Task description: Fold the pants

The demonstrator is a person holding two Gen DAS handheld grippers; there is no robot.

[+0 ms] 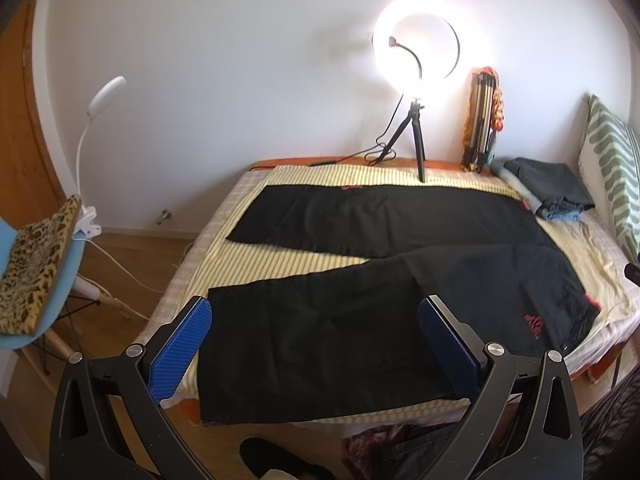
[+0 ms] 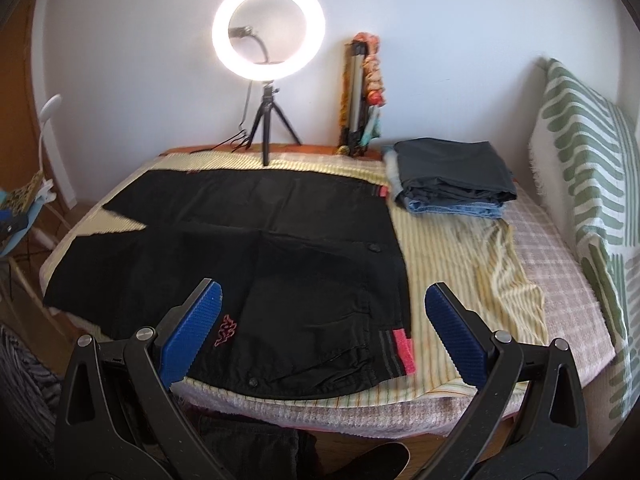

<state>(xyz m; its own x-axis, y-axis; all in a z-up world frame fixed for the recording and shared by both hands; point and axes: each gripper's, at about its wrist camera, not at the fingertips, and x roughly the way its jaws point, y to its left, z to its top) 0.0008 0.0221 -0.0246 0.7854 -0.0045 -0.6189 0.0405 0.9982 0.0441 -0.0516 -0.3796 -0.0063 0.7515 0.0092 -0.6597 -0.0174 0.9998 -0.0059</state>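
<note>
a pair of black pants (image 1: 360, 280) lies spread flat on a bed (image 2: 560, 280), legs parted in a shallow v. the bed is covered by a yellow striped cloth (image 2: 460, 256) over a pale checked sheet.

the left gripper (image 1: 316, 320) hangs above the near edge of the bed with its blue-padded fingers (image 1: 180, 352) spread wide and nothing between them. straight ahead of it, framed between the fingers, is the hem end of the nearer pant leg. the farther leg runs across beyond that, and a small red logo (image 1: 534, 326) sits on the fabric just ahead and to the right of its right finger.

the right gripper (image 2: 320, 304) also hangs over the near edge, its blue fingers (image 2: 456, 332) wide apart and empty. directly ahead between them is the waist end of the pants, with a red and grey striped waistband (image 2: 402, 350) and a pink embroidered logo beside its left finger. neither gripper touches the cloth.

far ahead of both grippers, a lit ring light (image 2: 268, 26) stands on a small black tripod at the wall side of the bed. ahead and to the right of the right gripper lies a stack of folded clothes (image 2: 452, 180), dark grey on top of blue denim. further right a green and white patterned cushion (image 2: 588, 184) leans upright.
</note>
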